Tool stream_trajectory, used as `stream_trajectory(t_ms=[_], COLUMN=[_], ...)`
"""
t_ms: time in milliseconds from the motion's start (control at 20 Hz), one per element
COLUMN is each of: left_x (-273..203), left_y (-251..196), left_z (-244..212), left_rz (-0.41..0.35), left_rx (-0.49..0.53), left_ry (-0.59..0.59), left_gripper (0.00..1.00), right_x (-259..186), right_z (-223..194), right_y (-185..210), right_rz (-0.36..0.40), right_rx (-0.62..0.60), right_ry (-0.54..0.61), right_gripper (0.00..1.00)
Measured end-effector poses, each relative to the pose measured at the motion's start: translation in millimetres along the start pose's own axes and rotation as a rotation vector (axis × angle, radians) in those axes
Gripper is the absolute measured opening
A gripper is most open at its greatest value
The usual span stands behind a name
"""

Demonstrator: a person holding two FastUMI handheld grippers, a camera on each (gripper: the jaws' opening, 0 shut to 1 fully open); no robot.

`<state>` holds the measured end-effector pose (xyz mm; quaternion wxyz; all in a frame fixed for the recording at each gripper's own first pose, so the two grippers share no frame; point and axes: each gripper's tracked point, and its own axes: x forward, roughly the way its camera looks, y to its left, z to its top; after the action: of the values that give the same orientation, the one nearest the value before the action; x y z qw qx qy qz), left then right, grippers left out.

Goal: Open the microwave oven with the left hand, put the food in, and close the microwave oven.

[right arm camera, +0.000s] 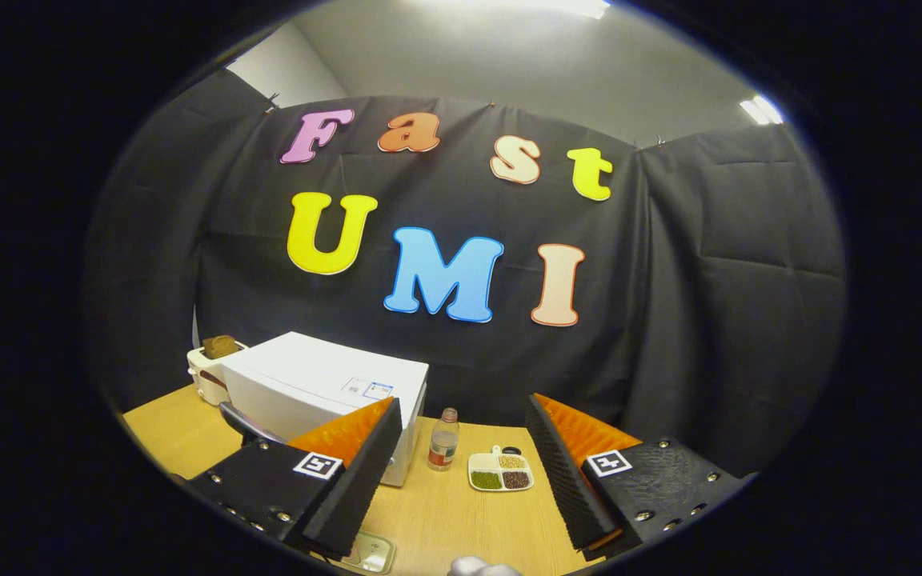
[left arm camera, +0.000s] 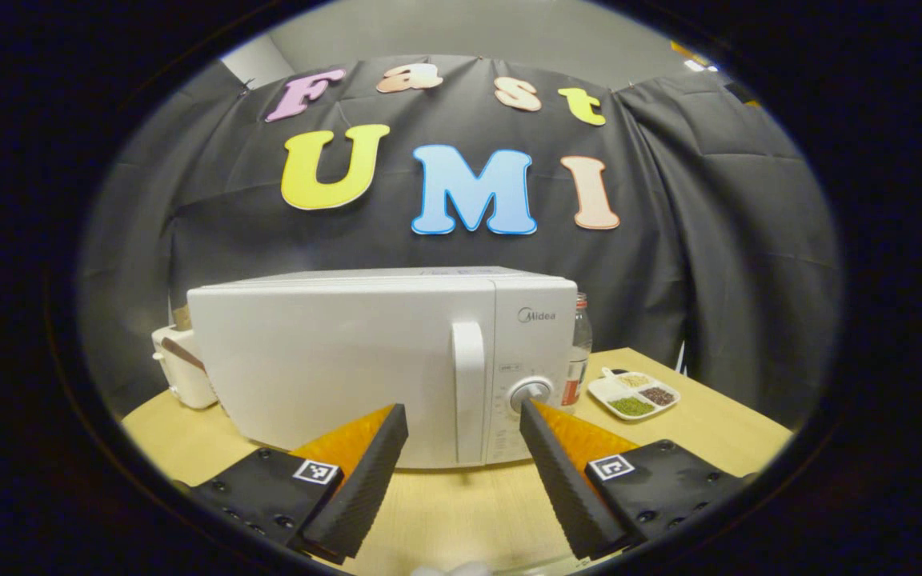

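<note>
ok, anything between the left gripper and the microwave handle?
No. In the left gripper view only bare table lies between the open left gripper and the microwave, door shut. The handle sits straight ahead between the fingers.

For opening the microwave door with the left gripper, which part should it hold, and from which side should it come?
Grip the vertical white handle on the microwave, at the door's right edge beside the control dial. It is a narrow upright bar, so the open left gripper should probably come straight from the front, with one finger on each side.
</note>
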<state>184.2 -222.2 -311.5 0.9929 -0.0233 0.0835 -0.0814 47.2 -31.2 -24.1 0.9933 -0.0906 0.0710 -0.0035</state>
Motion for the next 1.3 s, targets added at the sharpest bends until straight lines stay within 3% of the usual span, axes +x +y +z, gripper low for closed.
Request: stream_trajectory(t_ms=[300,600,700,750,900,950,1300], left_x=[38,47,50,55,54,54,51], left_y=[-1,-7,-12,-4,0,-1,1], left_z=[-2,1,2,1,-2,-1,0], left_rz=[0.014,-0.011,-0.027,-0.001,0.021,0.025,0.039], left_rx=[0.001,-0.020,-0.026,-0.020,-0.029,-0.021,-0.005], left_ry=[-0.024,-0.031,-0.040,-0.041,-0.037,-0.035,-0.027], left_gripper=[0.99,0.92,0.85,0.70,0.41,0.36,0.30], right_x=[12,17,16,16,14,14,8], right_z=[-24,-37,-39,-39,-45,-46,-51], right_y=[-4,-6,-8,-9,-12,-14,-13], right_rz=[-0.005,-0.008,-0.010,-0.011,-0.014,-0.015,-0.002], right_rx=[0.009,0.027,0.011,0.007,0.007,0.010,0.017], right_ry=[0.045,0.073,0.077,0.074,0.087,0.090,0.100], right_gripper=[0.95,0.95,0.95,0.95,0.95,0.95,0.95])
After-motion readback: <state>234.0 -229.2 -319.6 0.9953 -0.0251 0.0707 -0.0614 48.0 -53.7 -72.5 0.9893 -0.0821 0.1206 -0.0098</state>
